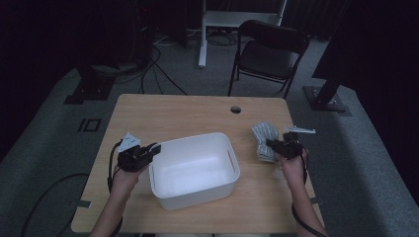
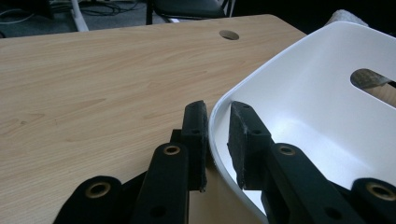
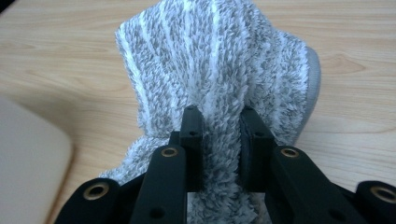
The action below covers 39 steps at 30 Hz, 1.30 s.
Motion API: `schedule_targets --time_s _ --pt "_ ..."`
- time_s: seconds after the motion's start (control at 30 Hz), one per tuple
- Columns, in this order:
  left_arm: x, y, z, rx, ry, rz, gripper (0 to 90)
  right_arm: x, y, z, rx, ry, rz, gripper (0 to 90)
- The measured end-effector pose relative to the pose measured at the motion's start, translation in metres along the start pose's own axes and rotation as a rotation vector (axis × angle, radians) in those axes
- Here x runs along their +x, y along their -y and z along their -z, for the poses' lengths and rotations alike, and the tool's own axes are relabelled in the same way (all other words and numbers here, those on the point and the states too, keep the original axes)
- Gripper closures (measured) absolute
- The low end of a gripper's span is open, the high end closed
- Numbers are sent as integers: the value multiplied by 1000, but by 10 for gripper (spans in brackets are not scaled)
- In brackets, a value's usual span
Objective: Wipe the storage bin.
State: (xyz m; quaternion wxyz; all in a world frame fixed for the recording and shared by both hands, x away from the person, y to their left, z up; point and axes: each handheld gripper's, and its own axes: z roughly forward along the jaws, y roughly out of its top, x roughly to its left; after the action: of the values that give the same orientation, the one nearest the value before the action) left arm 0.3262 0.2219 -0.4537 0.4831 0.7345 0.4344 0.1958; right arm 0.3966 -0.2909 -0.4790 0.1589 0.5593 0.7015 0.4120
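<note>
In the high view, a white bin (image 1: 193, 169) sits near the middle of the wooden tabletop (image 1: 173, 113), with a slot handle in its right wall. The left hand-held gripper (image 1: 150, 150) is at the bin's left rim, its jaws pointing right and meeting the top left corner of the wall. The right hand-held gripper (image 1: 271, 143) is off to the bin's right, clear of it, jaws pointing left into a grey and white striped towel (image 1: 263, 139) that is bunched up near the right edge of the tabletop. A black folding chair (image 1: 269, 52) stands on the floor beyond the far edge, and a round hole (image 1: 235, 109) is cut in the tabletop near that edge.

In the left gripper view, the two black jaws straddle the bin's white rim (image 2: 219, 116), one outside the wall and one inside it. They are nearly closed, with the thin wall pinched between the pads. The bin's inside and its slot handle (image 2: 371, 79) lie to the right, bare wood to the left.

In the right gripper view, the jaws are drawn close together on a thick fold of the fluffy towel (image 3: 219, 84). The pile is squeezed between the pads, and the rest of the towel rises above the jaws over the wood. A pale corner of the bin (image 3: 28, 158) shows at lower left.
</note>
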Motion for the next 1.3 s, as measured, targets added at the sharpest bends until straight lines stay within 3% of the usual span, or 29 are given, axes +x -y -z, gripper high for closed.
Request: schedule_targets --time_s 0.17,0.43,0.5,0.6,0.83,0.97,1.07,1.13,1.3 --pt "0 0 -1 0 0 -1 767 11 2 14 -26 -75 17 748" --pt "0 -1 -1 2 -1 -5 767 29 4 46 -86 -121 62 748" --pt "0 -1 -1 1 -1 -4 767 38 9 59 -103 -163 91 748" --pt "0 -1 -2 1 0 -3 767 45 13 69 -117 -216 92 748" --pt "0 -1 -2 -1 -1 0 766 68 23 88 -141 -306 126 748" --pt "0 -1 -2 0 0 0 766 81 30 95 -142 -375 125 747" --pt "0 -1 -2 -1 -1 0 766 90 33 101 -144 -382 158 747" --pt "0 -1 -2 -1 -2 0 766 92 35 104 -145 -411 154 747" --pt "-1 -1 -2 -1 -6 -1 766 97 41 101 -131 -428 154 747"
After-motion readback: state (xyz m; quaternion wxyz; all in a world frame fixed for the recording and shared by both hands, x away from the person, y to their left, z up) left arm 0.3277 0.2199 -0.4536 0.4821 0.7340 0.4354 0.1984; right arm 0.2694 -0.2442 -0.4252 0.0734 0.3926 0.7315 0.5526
